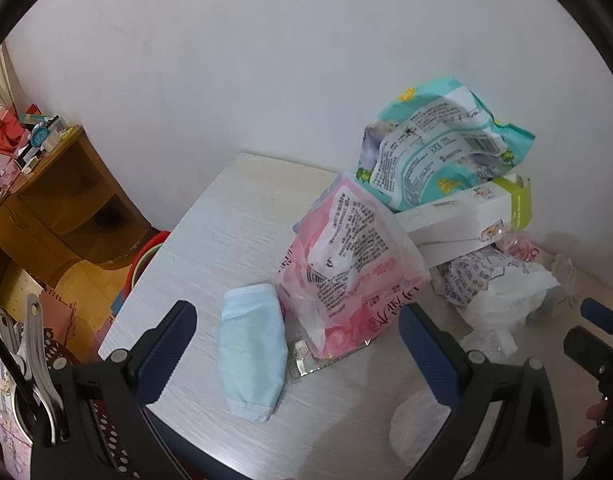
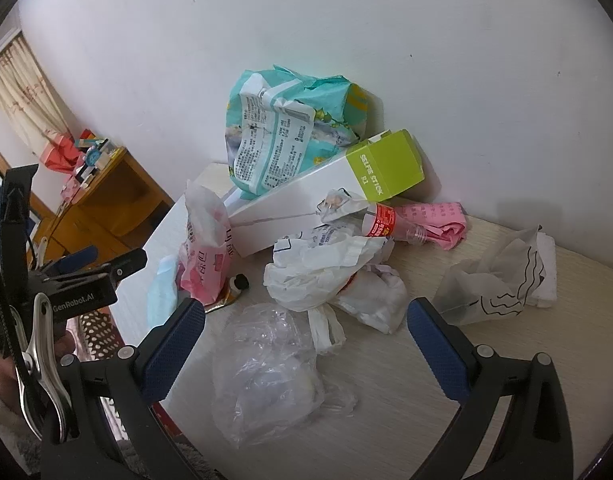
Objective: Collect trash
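Left wrist: left gripper [image 1: 298, 354] fingers spread over face mask [image 1: 252, 354]; right gripper [image 2: 306, 346] released above clear bag [image 2: 266, 372].

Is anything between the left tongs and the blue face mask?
Nothing visible. The left tongs are open, and the face mask lies on the table between the fingers, with the pink bag beside it.

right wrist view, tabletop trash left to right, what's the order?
Blue face mask → pink packet → small tube → clear plastic bag → red-label bottle → pink crumpled paper → white bag with black squiggles.
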`<state>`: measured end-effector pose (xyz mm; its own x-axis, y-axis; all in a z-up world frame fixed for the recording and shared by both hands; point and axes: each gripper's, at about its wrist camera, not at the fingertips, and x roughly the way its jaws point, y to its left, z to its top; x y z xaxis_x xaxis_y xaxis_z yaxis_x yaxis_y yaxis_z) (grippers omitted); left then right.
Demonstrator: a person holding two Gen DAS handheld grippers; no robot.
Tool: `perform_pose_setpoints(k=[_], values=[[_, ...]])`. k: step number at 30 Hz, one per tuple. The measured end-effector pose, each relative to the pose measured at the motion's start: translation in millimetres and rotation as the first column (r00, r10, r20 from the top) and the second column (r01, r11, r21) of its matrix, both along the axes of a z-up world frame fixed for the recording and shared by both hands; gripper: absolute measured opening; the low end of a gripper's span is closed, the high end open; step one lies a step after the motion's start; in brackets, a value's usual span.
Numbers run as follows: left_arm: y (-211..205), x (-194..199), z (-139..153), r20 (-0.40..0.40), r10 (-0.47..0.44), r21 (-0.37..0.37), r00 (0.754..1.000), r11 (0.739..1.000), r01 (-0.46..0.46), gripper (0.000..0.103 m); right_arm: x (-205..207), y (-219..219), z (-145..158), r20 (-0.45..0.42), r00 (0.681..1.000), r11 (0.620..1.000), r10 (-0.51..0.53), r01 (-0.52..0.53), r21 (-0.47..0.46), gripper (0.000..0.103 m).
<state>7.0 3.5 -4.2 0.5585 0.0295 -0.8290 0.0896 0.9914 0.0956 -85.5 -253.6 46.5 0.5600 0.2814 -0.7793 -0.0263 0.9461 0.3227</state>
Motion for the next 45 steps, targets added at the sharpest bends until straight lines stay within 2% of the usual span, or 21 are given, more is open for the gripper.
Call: perform_pose_setpoints(k=[28, 36, 42, 45], values=[[0, 3, -13, -0.04, -0.002, -0.015, 0.999, 1.0, 0.002, 0.103, 3, -4, -5, -0.017, 1.0, 1.0, -0.014, 0.014, 0.011, 0.103], [11, 8, -17, -0.067, -0.03, -0.119, 0.997, 0.993, 0.022, 0.103, 4, -3, -7, -0.026, 1.0, 1.0, -0.008, 0.009, 0.012, 0.103], [13, 10, -22, -0.075, -0.048, -0.144, 0.996, 0.989, 0.037, 0.103, 8, -3, -10, -0.045, 0.999, 1.0, -0.003, 0.004, 0.027, 0.103], [18, 15, -28, -0.086, -0.049, -0.16, 0.995, 0.987, 0.035, 0.099, 14, 3, -8, -0.045, 0.998, 0.998, 0.037, -0.034, 0.057, 0.1]])
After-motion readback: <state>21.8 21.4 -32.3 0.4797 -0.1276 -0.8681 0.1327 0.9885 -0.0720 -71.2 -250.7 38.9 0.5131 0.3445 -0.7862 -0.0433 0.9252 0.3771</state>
